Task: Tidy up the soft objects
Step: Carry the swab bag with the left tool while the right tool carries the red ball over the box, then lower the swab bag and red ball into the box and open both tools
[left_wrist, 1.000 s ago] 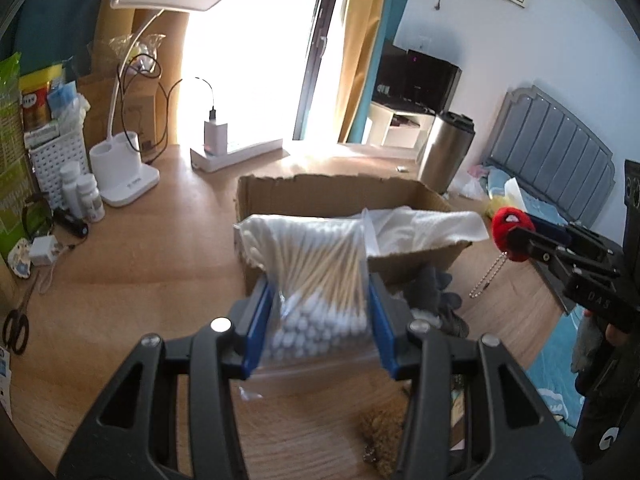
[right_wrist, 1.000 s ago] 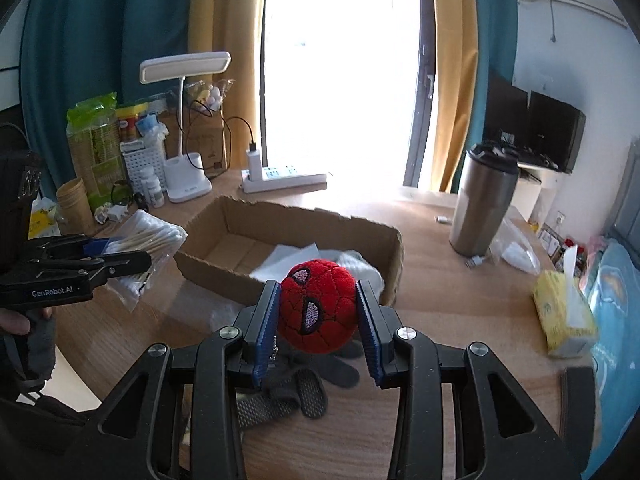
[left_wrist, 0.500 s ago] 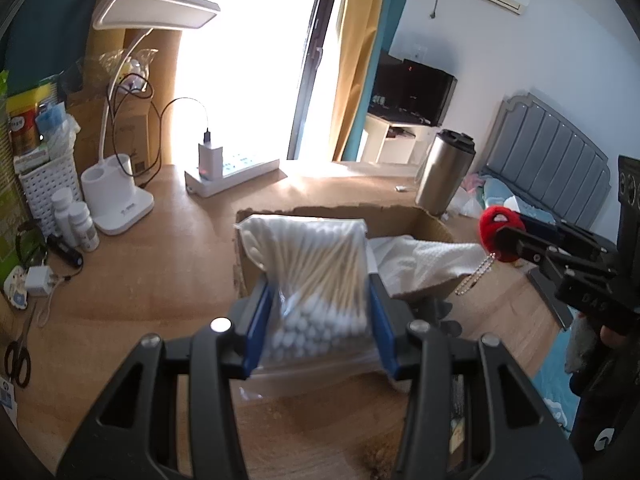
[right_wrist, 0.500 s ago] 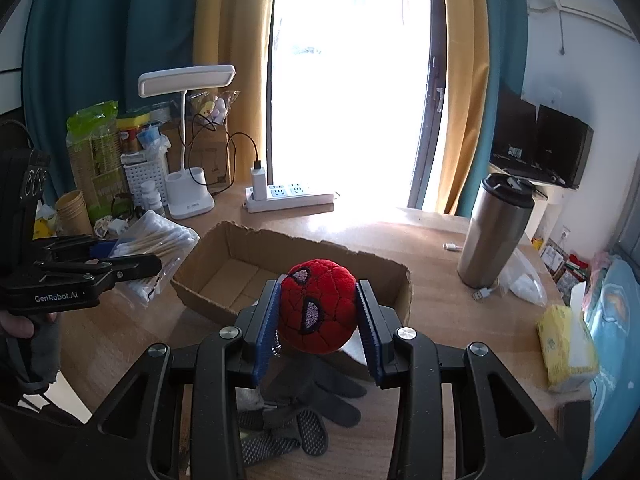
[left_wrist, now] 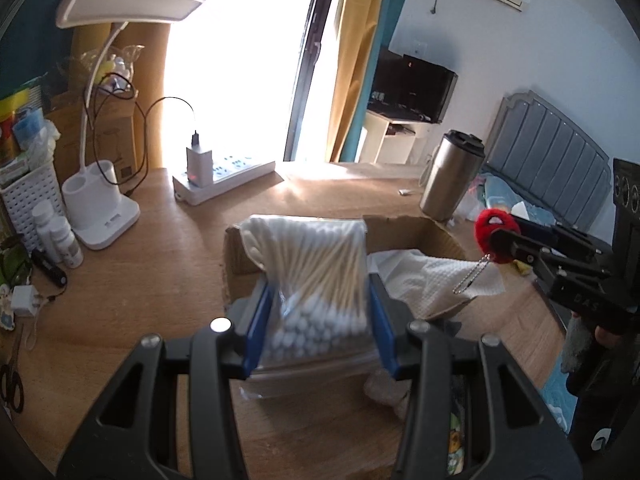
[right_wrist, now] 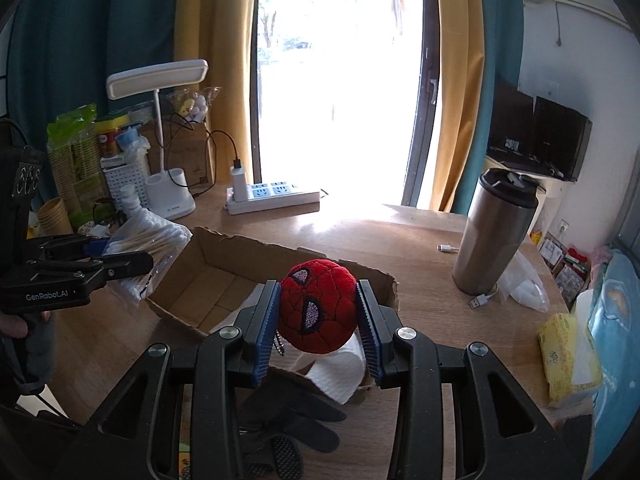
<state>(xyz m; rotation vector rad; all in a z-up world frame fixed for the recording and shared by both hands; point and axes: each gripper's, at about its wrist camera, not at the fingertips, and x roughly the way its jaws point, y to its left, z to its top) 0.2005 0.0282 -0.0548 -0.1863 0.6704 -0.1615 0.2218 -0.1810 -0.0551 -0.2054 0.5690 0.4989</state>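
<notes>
My left gripper (left_wrist: 320, 328) is shut on a clear bag of cotton swabs (left_wrist: 316, 276), held above the near left end of an open cardboard box (left_wrist: 416, 228). The bag also shows in the right wrist view (right_wrist: 148, 248). My right gripper (right_wrist: 318, 332) is shut on a red plush ball with a spider face (right_wrist: 318, 312) and a bead chain, held over the box's right end (right_wrist: 380, 280). The ball shows in the left wrist view (left_wrist: 492, 232). A white cloth (left_wrist: 432, 280) lies in the box. Dark gloves (right_wrist: 288, 416) lie on the table before it.
A steel tumbler (right_wrist: 496, 232), a power strip (right_wrist: 272, 196), a white desk lamp (right_wrist: 168, 192), small bottles (left_wrist: 60, 236), a white basket (right_wrist: 126, 180), a yellow tissue pack (right_wrist: 568, 352) and scissors (left_wrist: 10, 384) stand around the box on the wooden table (left_wrist: 160, 264).
Both grippers have risen and moved toward the box with their loads. The swab bag now hangs over the box's left end and the plush ball over its right end.
</notes>
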